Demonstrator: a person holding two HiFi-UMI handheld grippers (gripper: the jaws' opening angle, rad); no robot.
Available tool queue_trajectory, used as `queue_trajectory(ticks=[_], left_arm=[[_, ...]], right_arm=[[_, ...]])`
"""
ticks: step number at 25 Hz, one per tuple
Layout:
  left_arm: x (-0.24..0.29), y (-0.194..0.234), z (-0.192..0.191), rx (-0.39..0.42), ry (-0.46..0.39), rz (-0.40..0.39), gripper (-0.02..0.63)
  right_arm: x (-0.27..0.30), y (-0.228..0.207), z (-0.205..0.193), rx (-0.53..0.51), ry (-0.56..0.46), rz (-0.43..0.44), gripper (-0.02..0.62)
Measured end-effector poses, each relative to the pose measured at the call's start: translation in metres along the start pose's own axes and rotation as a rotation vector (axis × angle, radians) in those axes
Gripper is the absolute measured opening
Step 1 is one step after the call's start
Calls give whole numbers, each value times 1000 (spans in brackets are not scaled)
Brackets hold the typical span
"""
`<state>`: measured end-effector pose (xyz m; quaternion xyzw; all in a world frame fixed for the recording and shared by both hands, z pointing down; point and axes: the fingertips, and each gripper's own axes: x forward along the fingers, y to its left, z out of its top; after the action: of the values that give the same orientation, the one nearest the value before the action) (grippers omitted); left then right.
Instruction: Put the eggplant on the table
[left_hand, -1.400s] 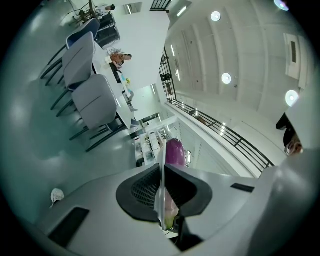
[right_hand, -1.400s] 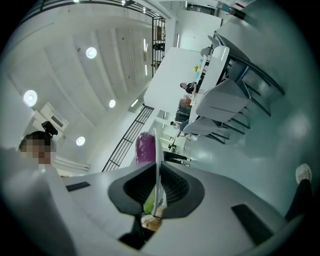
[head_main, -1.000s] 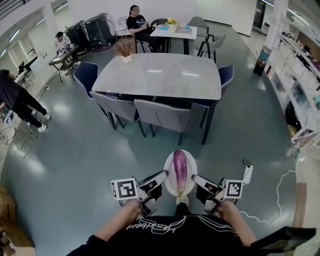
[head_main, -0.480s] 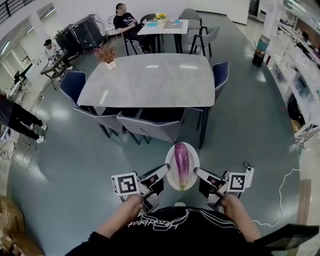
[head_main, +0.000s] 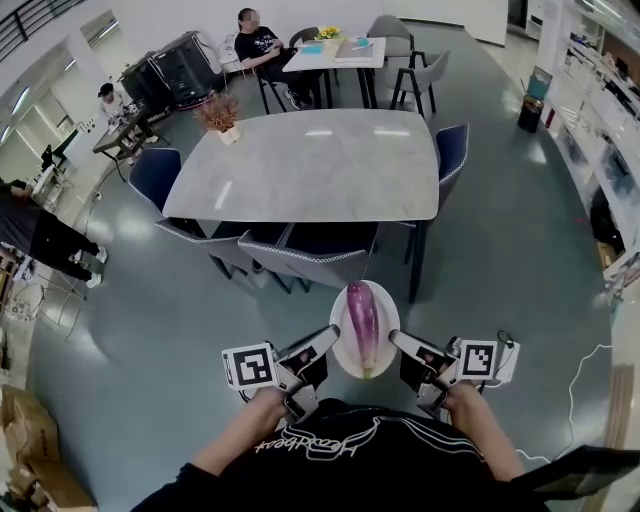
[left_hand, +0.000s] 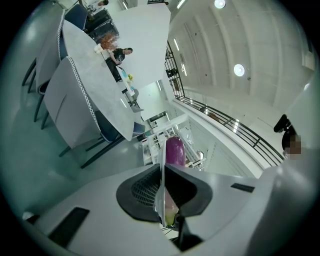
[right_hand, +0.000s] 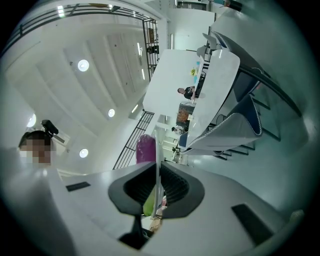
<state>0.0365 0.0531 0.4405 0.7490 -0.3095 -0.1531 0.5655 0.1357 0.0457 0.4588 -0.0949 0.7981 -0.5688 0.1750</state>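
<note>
Two tools, the left tool (head_main: 328, 349) and the right tool (head_main: 396, 341), pinch opposite edges of a white plate (head_main: 386, 308) holding the purple eggplant (head_main: 362, 325) along its middle, in the air short of the counter (head_main: 310, 165).

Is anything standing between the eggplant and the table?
Yes: grey chairs tucked along the near edge of the table sit between it and the eggplant, which lies on a plate.

Eggplant (head_main: 363, 322) on plate (head_main: 339, 347), table (head_main: 310, 165) ahead beyond it (chairs (head_main: 305, 262) in between)
</note>
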Motion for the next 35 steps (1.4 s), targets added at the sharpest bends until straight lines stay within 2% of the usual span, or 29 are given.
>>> queue_trajectory(ticks=[3, 8, 15, 22, 35], left_arm=[[-4, 2, 1, 3, -6, 1, 23], [-5, 7, 12, 132, 8, -34, 23], [20, 15, 35, 15, 11, -53, 24], [56, 35, 92, -36, 32, -81, 23], [123, 61, 232, -11, 73, -91, 23]], right_arm=[[3, 2, 0, 1, 2, 15, 23], [7, -2, 0, 3, 5, -2, 23], [21, -13, 33, -30, -17, -24, 23], [54, -37, 86, -43, -55, -56, 23], [139, -79, 202, -39, -102, -106, 23]])
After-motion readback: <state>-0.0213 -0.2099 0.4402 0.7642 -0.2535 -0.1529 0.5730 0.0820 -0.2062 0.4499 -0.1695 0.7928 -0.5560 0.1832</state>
